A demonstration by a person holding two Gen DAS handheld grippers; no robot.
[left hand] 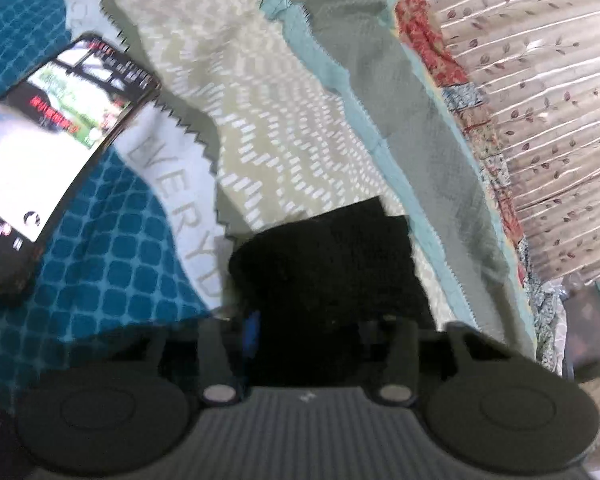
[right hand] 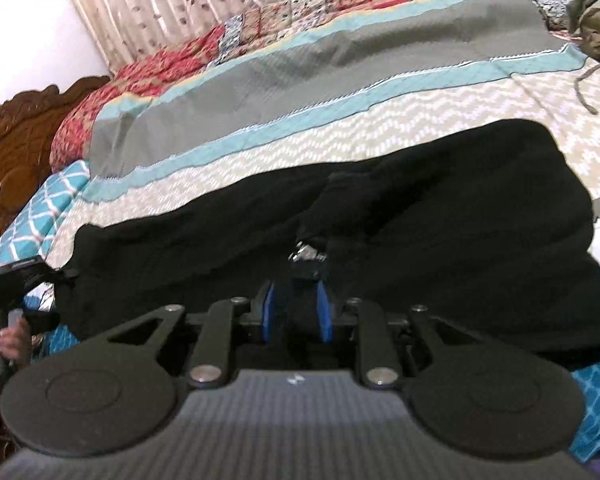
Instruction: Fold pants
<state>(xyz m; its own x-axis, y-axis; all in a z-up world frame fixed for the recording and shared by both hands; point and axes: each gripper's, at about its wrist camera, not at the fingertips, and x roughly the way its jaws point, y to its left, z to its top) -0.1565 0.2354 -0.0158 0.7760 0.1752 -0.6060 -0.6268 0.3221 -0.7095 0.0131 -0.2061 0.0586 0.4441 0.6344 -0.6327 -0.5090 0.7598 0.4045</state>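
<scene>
Bedspread (right hand: 380, 128) beyond black pants (right hand: 420, 208)

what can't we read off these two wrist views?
- Left tongs: tips buried in the black pants, left wrist view; grip cannot be judged.
- Phone: screen text motion-blurred, left edge cut off.
- Pants: waistband and leg ends indistinguishable, right wrist view, uniformly dark fabric.
</scene>
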